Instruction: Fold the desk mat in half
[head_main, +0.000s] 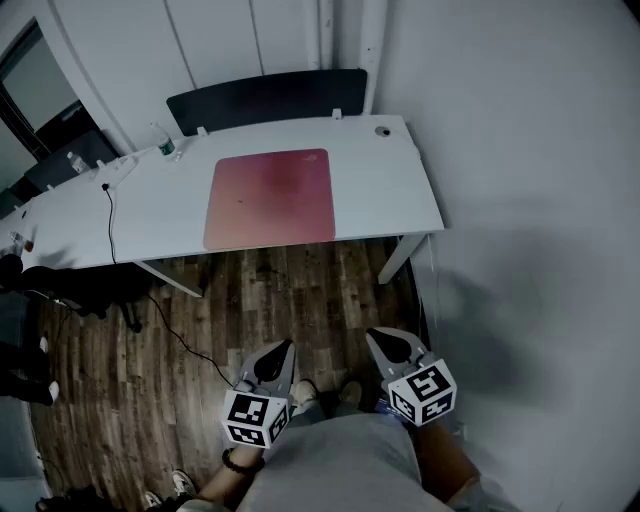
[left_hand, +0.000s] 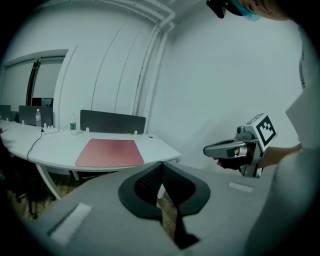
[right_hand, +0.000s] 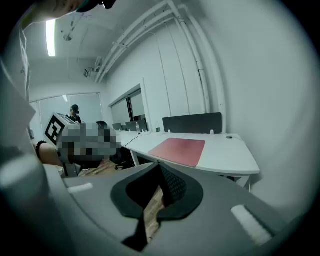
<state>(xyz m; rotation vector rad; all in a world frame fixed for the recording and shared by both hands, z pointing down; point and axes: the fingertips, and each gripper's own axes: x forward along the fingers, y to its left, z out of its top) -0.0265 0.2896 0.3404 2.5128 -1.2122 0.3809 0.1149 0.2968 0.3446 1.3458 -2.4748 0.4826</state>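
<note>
Black square markers (head_main: 252, 414) cap left tongs (head_main: 288, 346) and right tongs (head_main: 372, 336).

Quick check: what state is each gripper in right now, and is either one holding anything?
Left gripper: closed, jaws together, holding nothing.
Right gripper: closed, jaws together, holding nothing.

Desk mat (head_main: 270, 198) pinkish red; desk (head_main: 392, 180) white; floor (head_main: 290, 300) brown wood planks; rear panel (head_main: 265, 95) black.

Matt pink desk mat (head_main: 270, 197) on smooth white table (head_main: 390, 190); wood-plank floor (head_main: 290, 300).
</note>
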